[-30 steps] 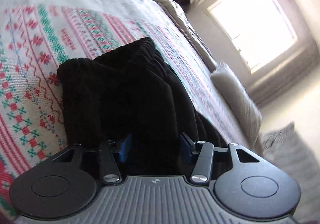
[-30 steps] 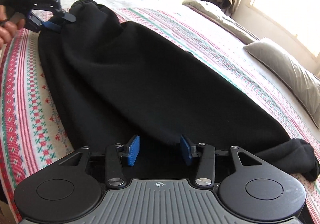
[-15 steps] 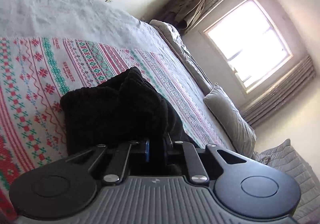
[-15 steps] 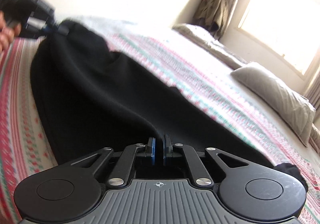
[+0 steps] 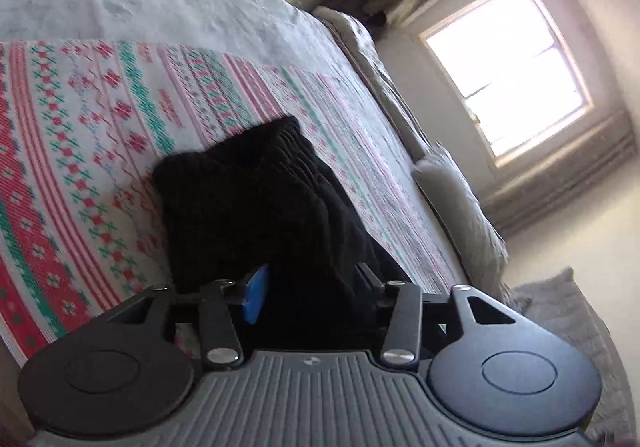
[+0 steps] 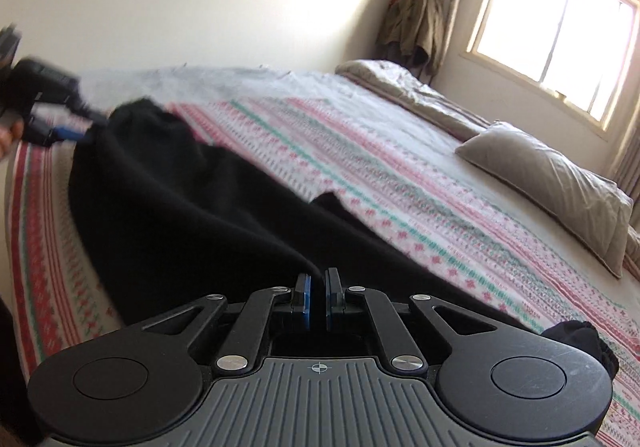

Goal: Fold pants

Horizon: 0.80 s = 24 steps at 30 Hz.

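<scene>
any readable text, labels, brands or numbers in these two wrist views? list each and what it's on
No readable words or numbers in either view.
Left gripper housing: a small embossed mark, too small to read.
Right gripper housing: a small crosshair symbol, no letters.
Patterned blanket: red marks in one band that might be lettering, too blurred to read.
Black pants: no tag or print visible.

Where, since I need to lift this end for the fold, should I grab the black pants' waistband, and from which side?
Probably the ribbed, gathered waistband, whose ridge stands proud of the patterned blanket. Come in low from the bed's near edge, jaws straddling the ridge; the flat fabric beside it offers less to pinch.
</scene>
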Each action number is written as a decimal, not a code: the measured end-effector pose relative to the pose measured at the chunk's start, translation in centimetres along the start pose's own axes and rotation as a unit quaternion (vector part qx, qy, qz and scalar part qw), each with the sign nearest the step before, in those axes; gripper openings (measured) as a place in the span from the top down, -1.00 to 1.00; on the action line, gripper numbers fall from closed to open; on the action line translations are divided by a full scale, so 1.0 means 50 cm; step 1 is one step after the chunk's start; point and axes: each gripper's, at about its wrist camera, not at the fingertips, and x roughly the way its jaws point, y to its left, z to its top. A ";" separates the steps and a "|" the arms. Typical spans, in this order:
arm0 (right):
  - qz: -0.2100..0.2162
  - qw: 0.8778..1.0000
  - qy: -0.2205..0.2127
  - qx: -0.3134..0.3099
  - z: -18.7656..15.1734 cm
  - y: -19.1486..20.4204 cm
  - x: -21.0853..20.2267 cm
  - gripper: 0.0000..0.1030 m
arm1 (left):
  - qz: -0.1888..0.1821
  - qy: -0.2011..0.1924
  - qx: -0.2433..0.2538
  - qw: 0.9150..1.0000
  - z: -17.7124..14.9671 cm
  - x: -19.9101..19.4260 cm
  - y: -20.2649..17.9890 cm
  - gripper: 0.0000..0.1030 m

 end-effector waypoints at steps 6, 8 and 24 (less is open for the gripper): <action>-0.008 1.000 -0.019 0.022 0.043 -0.029 0.019 0.92 | -0.067 0.065 -0.014 0.995 -0.050 0.057 -0.026 -0.15; -0.005 0.999 -0.025 0.030 0.050 -0.035 0.014 0.92 | -0.089 0.066 -0.053 0.992 -0.063 0.085 -0.020 -0.16; 0.036 0.999 -0.002 0.036 0.009 -0.040 -0.016 0.93 | -0.006 -0.151 -0.016 0.988 -0.048 0.018 -0.032 0.88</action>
